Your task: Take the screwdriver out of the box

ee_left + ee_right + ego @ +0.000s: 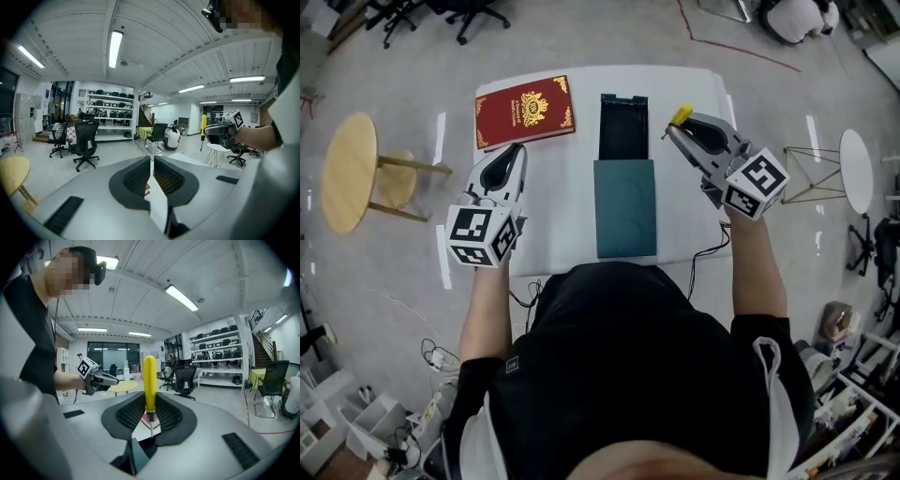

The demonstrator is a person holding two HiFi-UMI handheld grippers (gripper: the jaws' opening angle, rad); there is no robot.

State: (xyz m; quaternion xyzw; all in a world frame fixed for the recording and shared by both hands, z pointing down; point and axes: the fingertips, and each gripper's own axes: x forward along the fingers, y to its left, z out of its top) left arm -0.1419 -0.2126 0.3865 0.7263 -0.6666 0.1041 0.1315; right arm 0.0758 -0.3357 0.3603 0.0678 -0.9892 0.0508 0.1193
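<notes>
My right gripper is shut on a yellow-handled screwdriver, held in the air over the table's right side, just right of the box. In the right gripper view the screwdriver stands upright between the jaws, handle up and thin metal tip down. The teal box lies open mid-table, its dark tray at the far end and its lid laid flat toward me. My left gripper hovers left of the box, its jaws together with nothing in them. From the left gripper view the screwdriver shows at the right.
A red book with gold print lies on the white table at the far left. A round wooden stool stands left of the table, a small white round table to the right. Office chairs and shelves stand further off.
</notes>
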